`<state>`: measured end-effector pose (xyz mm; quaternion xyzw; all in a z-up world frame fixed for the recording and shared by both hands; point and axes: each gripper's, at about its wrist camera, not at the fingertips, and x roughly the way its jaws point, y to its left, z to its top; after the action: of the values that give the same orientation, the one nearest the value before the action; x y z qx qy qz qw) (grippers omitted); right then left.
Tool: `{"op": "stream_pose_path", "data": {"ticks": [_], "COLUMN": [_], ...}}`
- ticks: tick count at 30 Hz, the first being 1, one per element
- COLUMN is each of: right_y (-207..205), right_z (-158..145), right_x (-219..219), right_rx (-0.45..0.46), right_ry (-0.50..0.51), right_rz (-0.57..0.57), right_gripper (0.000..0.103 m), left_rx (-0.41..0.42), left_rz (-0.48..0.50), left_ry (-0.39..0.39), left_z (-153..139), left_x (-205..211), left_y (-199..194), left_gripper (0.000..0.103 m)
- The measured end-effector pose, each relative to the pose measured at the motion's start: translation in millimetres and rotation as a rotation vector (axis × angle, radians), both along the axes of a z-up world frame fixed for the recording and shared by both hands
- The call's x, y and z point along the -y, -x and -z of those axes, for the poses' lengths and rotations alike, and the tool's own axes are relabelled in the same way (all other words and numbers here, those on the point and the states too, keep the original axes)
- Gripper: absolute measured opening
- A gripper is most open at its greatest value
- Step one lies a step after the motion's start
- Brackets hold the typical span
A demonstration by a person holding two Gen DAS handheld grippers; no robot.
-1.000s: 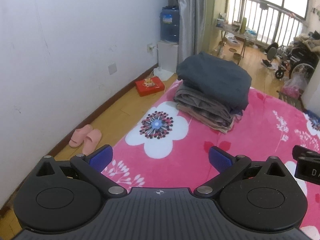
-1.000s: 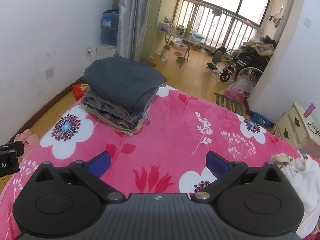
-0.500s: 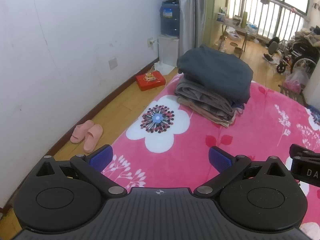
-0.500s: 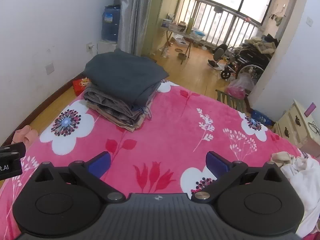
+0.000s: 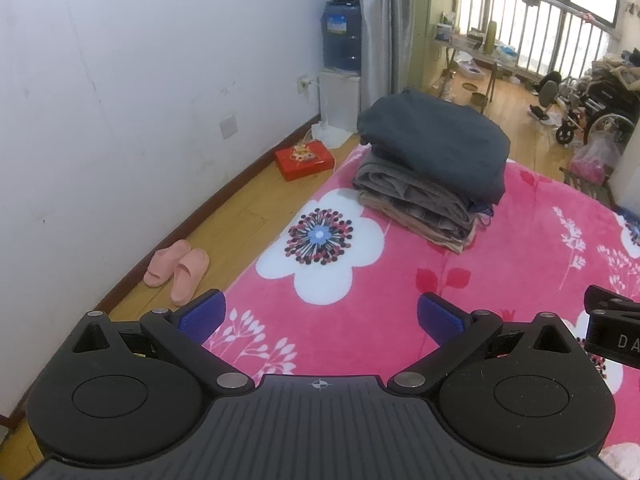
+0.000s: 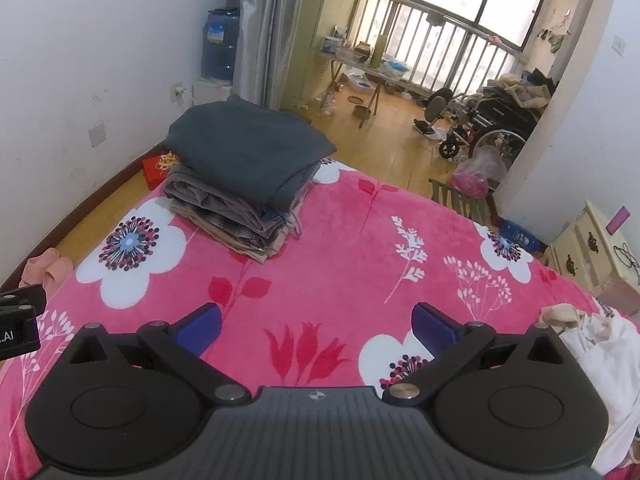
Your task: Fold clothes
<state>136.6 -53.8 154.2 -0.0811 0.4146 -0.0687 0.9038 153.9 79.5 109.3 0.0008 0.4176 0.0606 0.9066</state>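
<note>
Well ahead of both empty, spread tongs (image 5: pixel 320 316) (image 6: pixel 316 322), the folded stack (image 5: pixel 432 172) sits on the blanket (image 6: pixel 340 248).

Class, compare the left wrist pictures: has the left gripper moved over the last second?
Yes. The left gripper has pulled back and risen: the folded stack and red box look smaller and farther.

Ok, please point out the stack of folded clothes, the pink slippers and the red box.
stack of folded clothes (image 5: pixel 432 144), left wrist view, on the top dark garment.
pink slippers (image 5: pixel 178 268), left wrist view, between the pair.
red box (image 5: pixel 304 159), left wrist view, on its lid.
</note>
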Motion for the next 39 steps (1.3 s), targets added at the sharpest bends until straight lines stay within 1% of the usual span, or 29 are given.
{"op": "stream_pose_path", "data": {"ticks": [24,39], "right_y": [0.0,-0.1], "right_z": [0.9,1.4], "right_x": [-2.0,-0.6], "right_rx": [0.000,0.002], "right_ry": [-0.005,-0.008], "right_rz": [0.015,0.035], "right_gripper": [0.103,0.103], "left_rx": [-0.010,0.004], "left_rz": [0.007,0.010], "left_ry": [-0.009,-0.013], "left_z": [2.3,-1.0], "left_x": [1.0,0.9], "left_y": [0.8,1.6], "left_gripper": [0.103,0.103]}}
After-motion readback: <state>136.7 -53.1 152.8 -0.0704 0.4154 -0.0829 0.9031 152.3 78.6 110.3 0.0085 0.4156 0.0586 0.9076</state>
